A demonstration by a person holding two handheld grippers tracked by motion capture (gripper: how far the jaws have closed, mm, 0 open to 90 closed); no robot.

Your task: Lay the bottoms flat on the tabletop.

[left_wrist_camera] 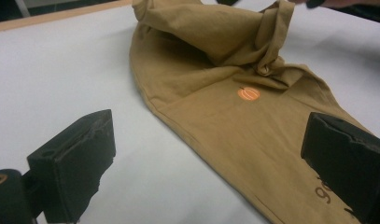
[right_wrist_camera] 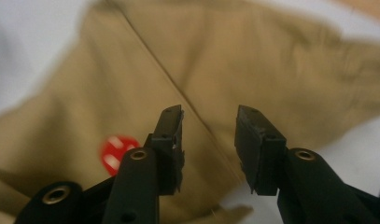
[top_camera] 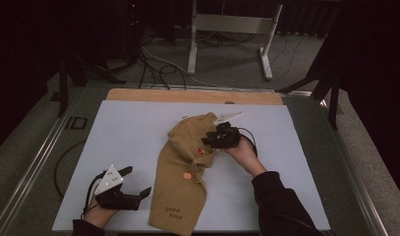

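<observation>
A tan garment [top_camera: 183, 172] lies crumpled down the middle of the white table, with an orange pumpkin print [left_wrist_camera: 249, 94], a red round print [right_wrist_camera: 116, 152] and dark lettering near its front end. My right gripper [top_camera: 213, 138] sits over the garment's bunched upper part. Its jaws stand apart above the tan cloth [right_wrist_camera: 253, 60] with nothing pinched between them [right_wrist_camera: 210, 122]. My left gripper [top_camera: 136, 182] rests near the table's front left, open wide, its tips just left of the garment's lower edge. The cloth [left_wrist_camera: 253, 121] lies ahead of its jaws, untouched.
The white table surface [top_camera: 128, 132] has a wooden strip [top_camera: 187, 96] along its far edge. A white tag or label [top_camera: 229, 116] pokes out at the garment's top. Behind the table stand a metal frame [top_camera: 232, 29] and floor cables.
</observation>
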